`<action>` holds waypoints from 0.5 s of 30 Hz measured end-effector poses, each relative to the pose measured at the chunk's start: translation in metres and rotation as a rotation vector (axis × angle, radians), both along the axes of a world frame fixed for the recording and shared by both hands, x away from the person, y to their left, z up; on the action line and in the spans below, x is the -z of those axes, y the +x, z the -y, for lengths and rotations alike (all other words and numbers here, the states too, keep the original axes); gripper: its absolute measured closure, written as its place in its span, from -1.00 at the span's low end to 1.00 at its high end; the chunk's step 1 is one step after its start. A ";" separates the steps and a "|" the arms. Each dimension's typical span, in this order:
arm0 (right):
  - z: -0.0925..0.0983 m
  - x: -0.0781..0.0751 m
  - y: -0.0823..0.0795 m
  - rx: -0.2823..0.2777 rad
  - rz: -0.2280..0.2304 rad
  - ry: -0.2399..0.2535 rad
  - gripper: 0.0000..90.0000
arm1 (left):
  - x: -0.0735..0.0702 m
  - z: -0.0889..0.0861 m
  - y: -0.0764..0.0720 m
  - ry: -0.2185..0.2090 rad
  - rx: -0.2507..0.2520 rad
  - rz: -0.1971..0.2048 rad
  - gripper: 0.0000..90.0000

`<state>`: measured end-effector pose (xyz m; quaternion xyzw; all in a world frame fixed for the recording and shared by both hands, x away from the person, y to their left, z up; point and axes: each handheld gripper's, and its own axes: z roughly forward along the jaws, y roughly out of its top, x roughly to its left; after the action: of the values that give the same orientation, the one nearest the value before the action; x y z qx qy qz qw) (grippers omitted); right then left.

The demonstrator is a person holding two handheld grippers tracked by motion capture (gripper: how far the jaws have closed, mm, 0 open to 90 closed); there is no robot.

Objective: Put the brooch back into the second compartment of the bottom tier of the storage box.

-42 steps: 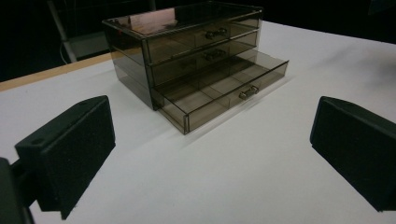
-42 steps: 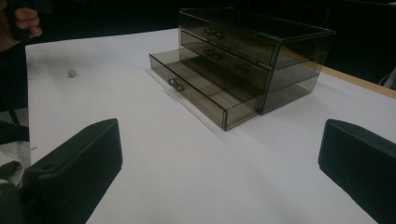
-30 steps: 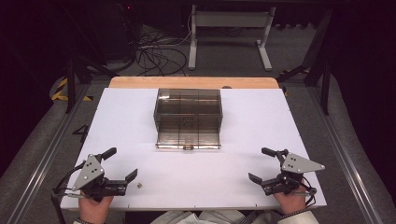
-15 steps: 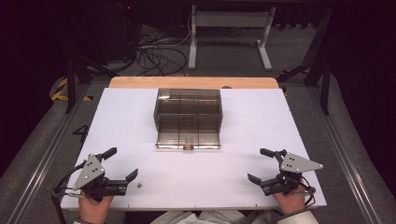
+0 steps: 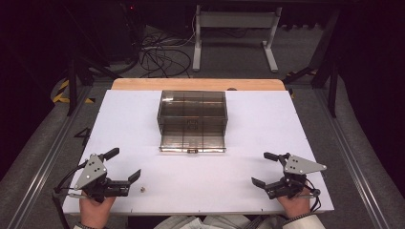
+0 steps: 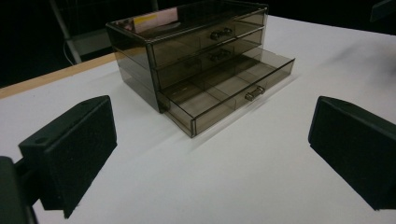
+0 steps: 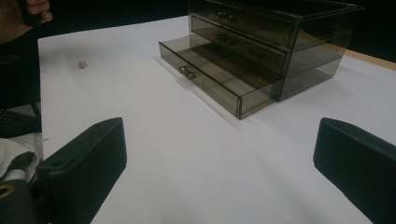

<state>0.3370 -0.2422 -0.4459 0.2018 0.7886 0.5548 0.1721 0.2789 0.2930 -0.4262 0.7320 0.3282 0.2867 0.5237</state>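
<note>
You have almost nothing to read here. The one legible sign is a large dark "4" marked on the grey floor [image 5: 83,135] just left of the white counter [image 5: 267,124] in the high view. The smoky drawer organizer [image 6: 201,60] carries a pale yellowish sticker [image 6: 145,19] on its top in the left gripper view, but its print is too small to make out.

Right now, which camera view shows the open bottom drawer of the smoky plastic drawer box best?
The left gripper view: the bottom drawer lies pulled out, its dividers and knob plain. The right gripper view shows the drawer too, more from one corner. The high view shows it small, from above.
</note>
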 end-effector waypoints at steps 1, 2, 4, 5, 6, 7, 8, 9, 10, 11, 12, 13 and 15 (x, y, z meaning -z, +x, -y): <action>0.000 0.000 0.000 0.000 0.000 0.000 -0.93 | -0.002 0.000 0.001 0.005 0.005 -0.004 -0.96; 0.000 0.000 0.000 -0.001 -0.001 -0.003 -0.93 | -0.003 0.000 0.002 0.008 0.007 -0.004 -0.96; -0.001 0.000 0.000 -0.002 -0.003 -0.005 -0.93 | -0.005 0.000 0.003 0.006 0.008 -0.007 -0.96; -0.001 0.001 0.000 -0.002 -0.003 -0.003 -0.93 | -0.006 -0.001 0.004 0.008 0.013 -0.012 -0.96; -0.001 0.000 0.000 -0.001 -0.004 -0.003 -0.93 | -0.006 -0.001 0.005 0.003 0.013 -0.013 -0.96; -0.001 0.000 0.000 -0.001 -0.004 -0.003 -0.93 | -0.007 -0.001 0.005 0.002 0.015 -0.019 -0.96; -0.001 0.001 0.000 -0.001 -0.005 -0.004 -0.93 | -0.008 0.000 0.006 0.003 0.019 -0.020 -0.96; -0.001 0.001 0.000 -0.001 -0.005 -0.004 -0.93 | -0.008 0.000 0.007 0.004 0.021 -0.020 -0.96; -0.001 0.001 0.000 -0.002 -0.005 -0.007 -0.93 | -0.009 0.000 0.007 0.005 0.022 -0.021 -0.96; -0.001 0.001 0.000 -0.003 -0.006 -0.008 -0.93 | -0.009 0.001 0.008 0.005 0.022 -0.023 -0.96; -0.001 0.001 0.000 -0.004 -0.005 -0.009 -0.93 | -0.010 0.002 0.009 0.009 0.027 -0.025 -0.96; -0.001 0.001 0.000 -0.004 -0.005 -0.009 -0.93 | -0.011 0.002 0.009 0.008 0.028 -0.027 -0.96; -0.001 0.001 0.000 -0.004 -0.004 -0.010 -0.93 | -0.012 0.003 0.011 0.008 0.030 -0.026 -0.96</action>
<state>0.3370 -0.2409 -0.4471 0.2005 0.7920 0.5509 0.1703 0.2900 0.2898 -0.4140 0.7425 0.3228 0.2707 0.5208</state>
